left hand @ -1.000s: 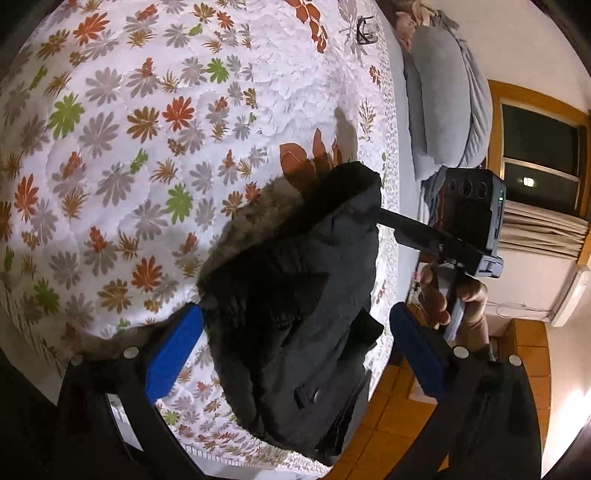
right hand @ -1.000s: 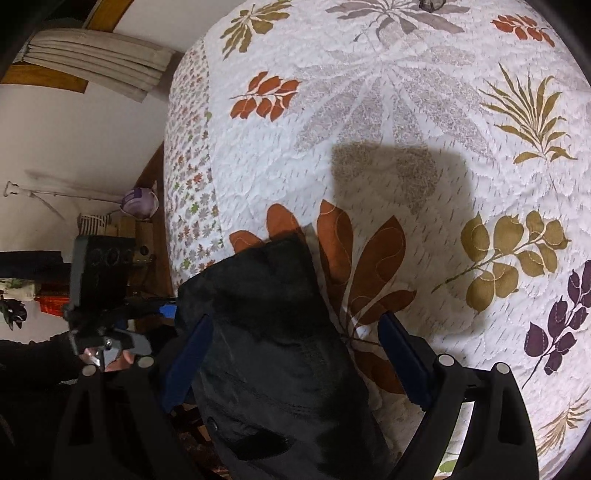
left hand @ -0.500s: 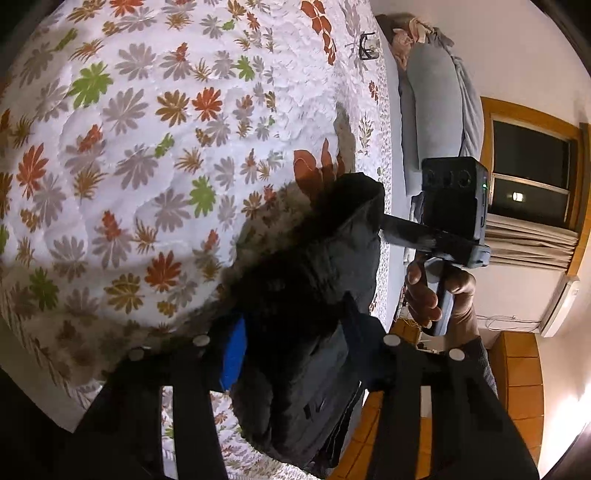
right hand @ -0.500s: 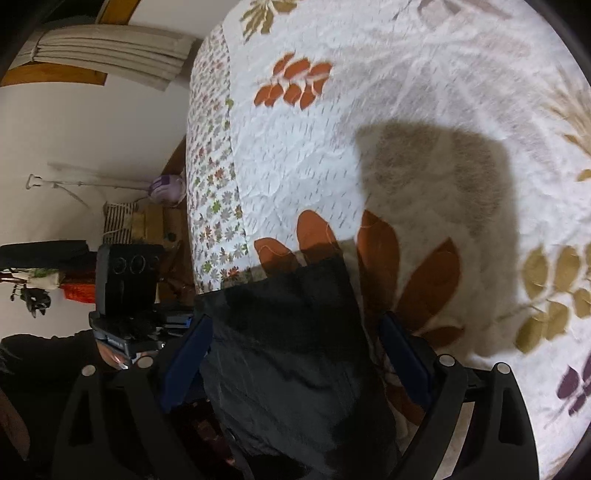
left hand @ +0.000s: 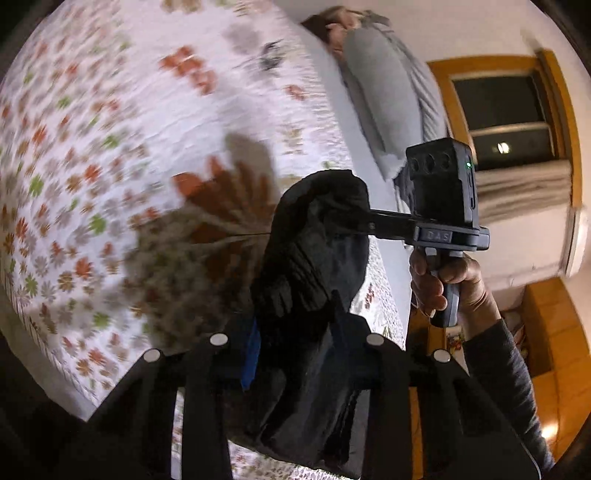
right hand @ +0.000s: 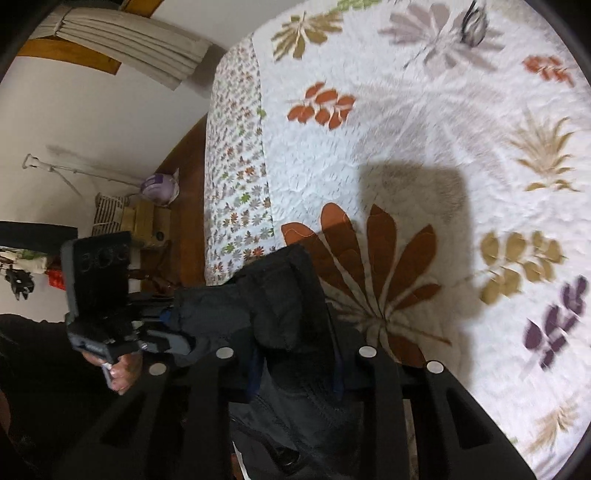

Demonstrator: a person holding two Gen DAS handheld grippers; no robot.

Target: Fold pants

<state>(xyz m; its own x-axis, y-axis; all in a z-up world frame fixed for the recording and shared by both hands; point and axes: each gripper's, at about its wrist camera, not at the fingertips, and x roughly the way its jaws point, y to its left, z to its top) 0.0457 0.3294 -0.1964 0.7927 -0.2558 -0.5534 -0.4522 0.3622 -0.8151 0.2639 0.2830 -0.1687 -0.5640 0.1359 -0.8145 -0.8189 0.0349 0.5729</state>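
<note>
Left wrist view — pants [left hand: 314, 266] pinched between left hand-held gripper [left hand: 295, 354].

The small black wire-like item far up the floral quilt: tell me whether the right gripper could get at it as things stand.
Probably not yet. The right gripper is shut on the bunched black pants, and the small black item lies far up the white floral quilt. Nothing lies between them on the quilt.

left gripper [left hand: 291, 354]: black ribbed arms, round silver screw heads, blue pad on one finger | right gripper [right hand: 295, 369]: same black frame, silver screws, blue pads | seen from left wrist: black camera block, green light, "DAS" on grey body, dark handle | right hand [left hand: 447, 280]: dark grey sleeve
</note>
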